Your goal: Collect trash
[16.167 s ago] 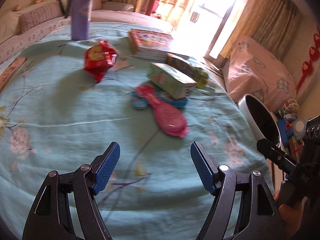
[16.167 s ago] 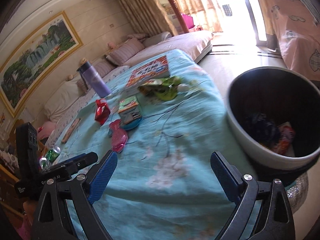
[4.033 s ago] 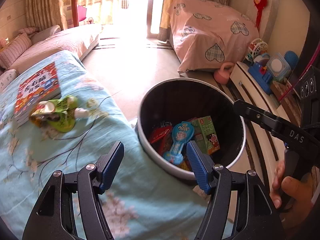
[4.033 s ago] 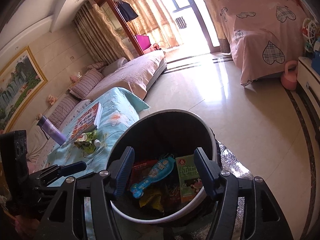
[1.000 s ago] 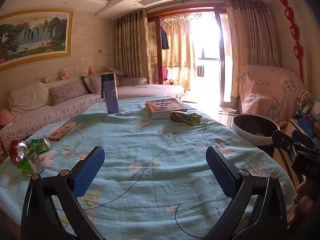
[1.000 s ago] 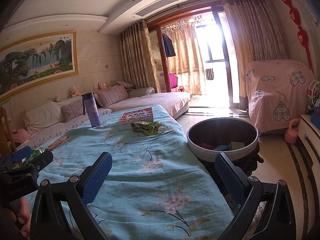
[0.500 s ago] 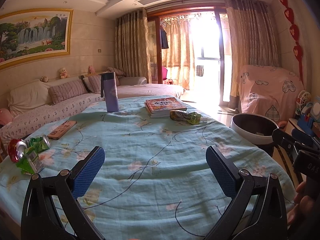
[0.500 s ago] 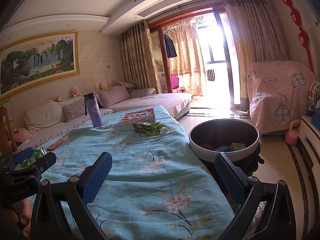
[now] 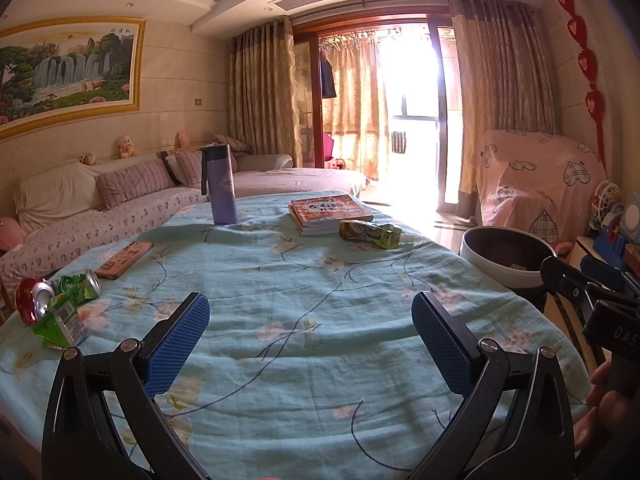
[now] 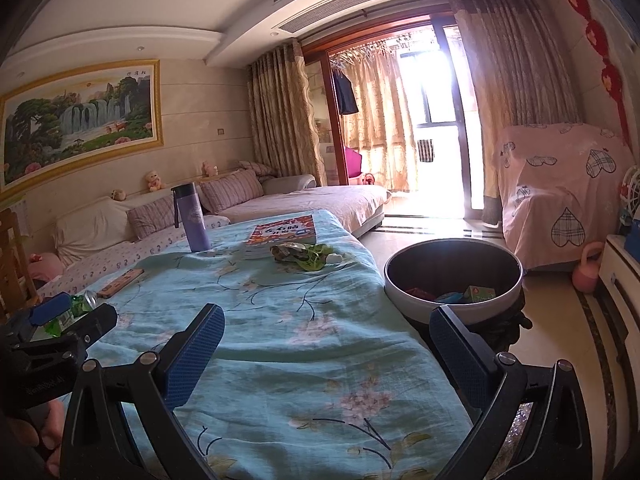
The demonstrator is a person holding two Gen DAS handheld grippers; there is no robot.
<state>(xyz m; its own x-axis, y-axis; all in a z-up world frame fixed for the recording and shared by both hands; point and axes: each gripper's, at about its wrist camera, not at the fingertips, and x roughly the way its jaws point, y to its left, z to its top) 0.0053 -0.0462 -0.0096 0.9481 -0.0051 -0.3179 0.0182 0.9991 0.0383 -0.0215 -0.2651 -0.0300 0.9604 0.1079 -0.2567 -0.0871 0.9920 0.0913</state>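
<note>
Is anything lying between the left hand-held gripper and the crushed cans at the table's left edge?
Nothing visible does. The left hand-held gripper is open over bare tablecloth, and the crushed cans lie to its left with only cloth between. The phone sits beyond them.

On the counter draped in a light-blue floral cloth (image 9: 320, 280), a purple lidded bottle (image 9: 221, 188) stands at the far left, with a stack of red-covered books (image 9: 326, 210) to its right. A crumpled green wrapper (image 9: 370, 234) lies just before the books. Crushed cans (image 9: 52, 300) sit at the near left edge. A round dark bin with a white rim (image 10: 452, 276) stands off the right side.
</note>
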